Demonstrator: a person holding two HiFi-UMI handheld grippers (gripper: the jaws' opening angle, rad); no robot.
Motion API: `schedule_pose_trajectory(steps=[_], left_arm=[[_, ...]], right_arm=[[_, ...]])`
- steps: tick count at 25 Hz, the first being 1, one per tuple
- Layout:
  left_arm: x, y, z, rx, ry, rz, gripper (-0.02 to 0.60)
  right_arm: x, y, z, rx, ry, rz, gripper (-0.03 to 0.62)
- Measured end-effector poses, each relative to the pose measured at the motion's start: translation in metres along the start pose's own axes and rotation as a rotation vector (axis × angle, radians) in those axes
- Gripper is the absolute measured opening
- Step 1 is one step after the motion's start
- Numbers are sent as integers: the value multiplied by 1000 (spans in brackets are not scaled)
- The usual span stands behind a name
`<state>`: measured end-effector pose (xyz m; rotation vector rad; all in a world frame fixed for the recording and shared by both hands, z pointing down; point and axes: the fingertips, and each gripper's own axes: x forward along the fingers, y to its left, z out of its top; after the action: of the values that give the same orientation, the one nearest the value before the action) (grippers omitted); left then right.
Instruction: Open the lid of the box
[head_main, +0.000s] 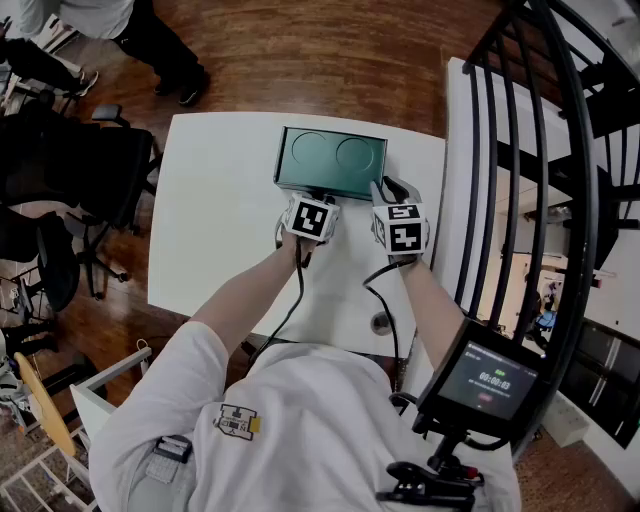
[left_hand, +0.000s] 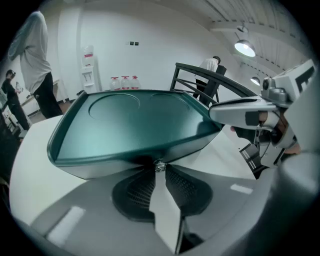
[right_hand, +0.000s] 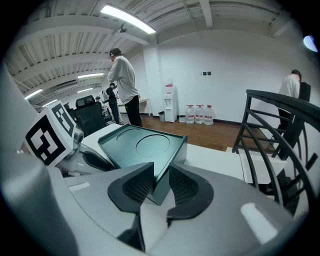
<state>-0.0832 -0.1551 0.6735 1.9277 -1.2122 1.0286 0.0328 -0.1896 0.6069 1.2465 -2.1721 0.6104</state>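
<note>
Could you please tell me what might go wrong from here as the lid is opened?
The left gripper pinches only the small metal clasp, so it may slip off. The right gripper holds just a corner of the box, which could twist or slide on the table.

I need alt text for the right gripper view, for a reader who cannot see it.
The right tongs grip the near corner of a closed teal box on a white table. The left tongs reach the box from the left, and people stand in the room behind.
</note>
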Motion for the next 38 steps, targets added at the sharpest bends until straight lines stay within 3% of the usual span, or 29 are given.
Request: schedule_pose_trajectory(steps=[5,13,17,22,24,27,31,32,34,38], left_arm=[[-6,-7,-18,-18,33,-23,63],[-31,-43,-95,-40,117,-98,63],[-34,-45,-93,-17,78,-82,63],[-29,-43,-99,-22,112,-118,69],[-29,-50,-112,-48,111,-180,130],[-50,-59,-136,-54,85,-238,144],[-91,-65,-175,21,32,-273,143],[-95,-64,-183,37,21,-273,126],[-97,-58,-195,58,8,-266,4],[-95,-52,-205,94,27,-287,0]], right_arm=[[1,-2,-2,-7,-2,5,94],[6,-13,-1,-10,-5,-3,92],[10,-20,0,-19,-9,-7,92],[1,-24,6,10,-36,-10,94],[-19,-26,3,49,-78,-18,98],[-65,-11,-30,137,-119,3,98],[-119,51,-115,223,-55,92,60],[-125,67,-134,230,-31,114,46],[-129,91,-163,227,14,139,20],[-116,115,-191,196,86,162,0]])
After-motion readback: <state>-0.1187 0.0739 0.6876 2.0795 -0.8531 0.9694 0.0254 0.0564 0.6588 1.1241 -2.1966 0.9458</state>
